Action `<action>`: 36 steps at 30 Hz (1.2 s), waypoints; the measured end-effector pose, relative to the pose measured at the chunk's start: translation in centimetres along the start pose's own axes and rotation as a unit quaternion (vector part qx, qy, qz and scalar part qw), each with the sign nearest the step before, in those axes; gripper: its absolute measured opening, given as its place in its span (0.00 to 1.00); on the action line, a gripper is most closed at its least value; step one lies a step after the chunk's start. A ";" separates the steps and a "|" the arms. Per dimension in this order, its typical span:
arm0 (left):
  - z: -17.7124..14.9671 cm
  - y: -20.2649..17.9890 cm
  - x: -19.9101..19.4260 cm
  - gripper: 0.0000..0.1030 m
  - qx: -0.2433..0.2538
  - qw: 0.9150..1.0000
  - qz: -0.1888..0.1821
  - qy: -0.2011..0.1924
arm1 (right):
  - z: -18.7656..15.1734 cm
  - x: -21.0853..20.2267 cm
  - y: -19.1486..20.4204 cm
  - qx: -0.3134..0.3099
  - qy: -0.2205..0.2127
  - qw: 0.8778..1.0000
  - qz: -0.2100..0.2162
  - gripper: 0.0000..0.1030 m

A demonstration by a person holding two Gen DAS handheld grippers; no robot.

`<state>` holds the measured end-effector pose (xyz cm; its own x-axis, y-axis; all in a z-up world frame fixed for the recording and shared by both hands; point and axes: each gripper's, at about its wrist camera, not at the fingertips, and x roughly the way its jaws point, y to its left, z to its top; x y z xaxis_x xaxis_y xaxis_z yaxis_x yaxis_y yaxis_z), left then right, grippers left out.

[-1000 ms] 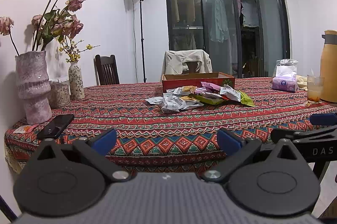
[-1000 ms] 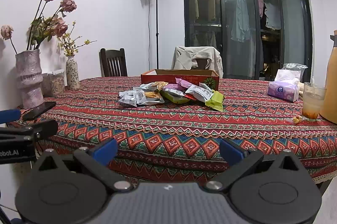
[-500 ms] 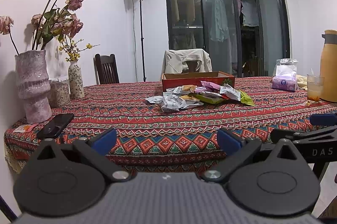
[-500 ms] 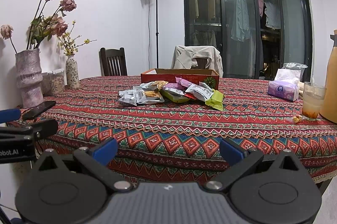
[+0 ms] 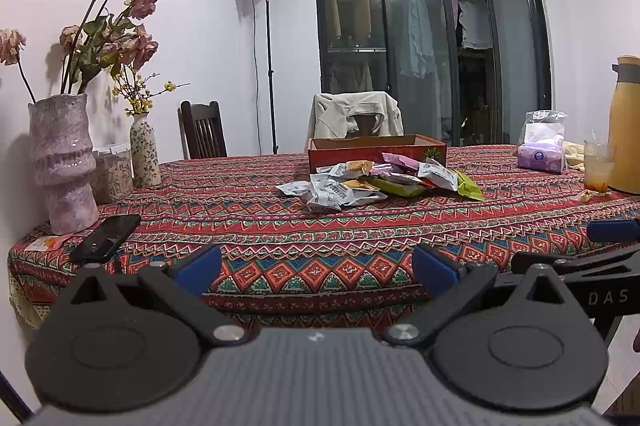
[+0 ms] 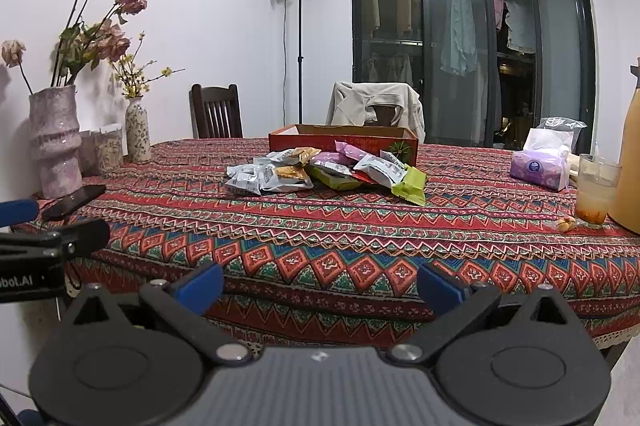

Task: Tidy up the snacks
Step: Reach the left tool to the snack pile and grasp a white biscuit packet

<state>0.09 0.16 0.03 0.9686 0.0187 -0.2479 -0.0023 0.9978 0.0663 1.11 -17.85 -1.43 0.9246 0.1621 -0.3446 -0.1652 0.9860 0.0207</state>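
A pile of snack packets (image 5: 376, 179) (image 6: 324, 171) lies in the middle of the table, silver, pink, orange and green. Behind it stands a shallow red cardboard box (image 5: 376, 147) (image 6: 344, 141), open on top. My left gripper (image 5: 316, 268) is open, held in front of the table's near edge, far from the pile. My right gripper (image 6: 320, 284) is open too, at the same near edge, with nothing between its fingers. Each gripper shows at the side of the other's view.
The patterned tablecloth (image 5: 320, 238) covers the table. A black phone (image 5: 106, 236), a tall vase (image 5: 62, 161), a small vase (image 5: 144, 153) and jars stand at the left. A tissue pack (image 6: 540, 169), a glass (image 6: 596, 189) and a yellow jug (image 5: 626, 125) stand at the right. Chairs are behind.
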 end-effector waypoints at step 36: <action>7.5 -2.2 16.0 1.00 0.017 0.998 0.003 0.056 | 6.8 11.0 -8.9 0.062 -0.001 0.997 -0.035 1.00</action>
<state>17.50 -2.20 3.16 0.9345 0.0333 -0.3544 0.0029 0.9949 0.1011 15.06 -24.64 1.00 0.9329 0.0931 -0.3480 -0.0566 0.9919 0.1135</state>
